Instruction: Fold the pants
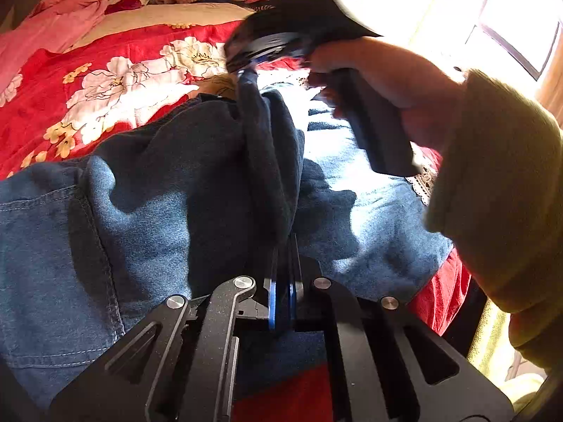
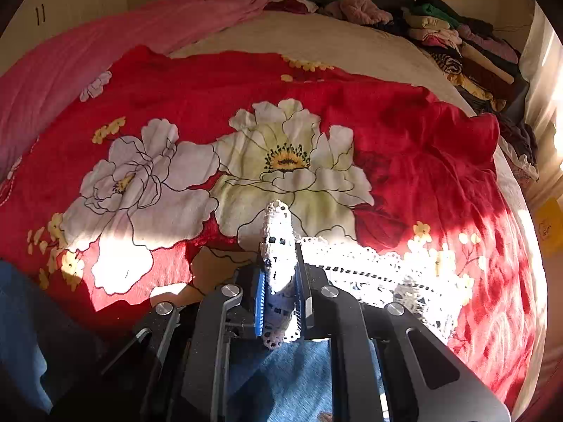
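Blue denim pants [image 1: 158,193] lie rumpled on the bed, partly in sunlight. My left gripper [image 1: 284,246] is shut on a raised dark fold of the denim near the middle. In the left wrist view a hand in a yellowish sleeve [image 1: 499,183] holds my right gripper [image 1: 246,70] above the far end of that same fold. The right wrist view shows my right gripper [image 2: 279,256] shut on the pants' white lace hem [image 2: 387,267], which bunches up between the blue pads [image 2: 259,299]. Pale denim [image 2: 299,369] hangs below that gripper.
A red blanket with large white flowers [image 2: 211,105] covers the bed under the pants. A pink cover [image 2: 105,45] lies along the far left. A heap of mixed clothes [image 2: 457,45] runs along the far right edge. A bright window [image 1: 510,17] is at the right.
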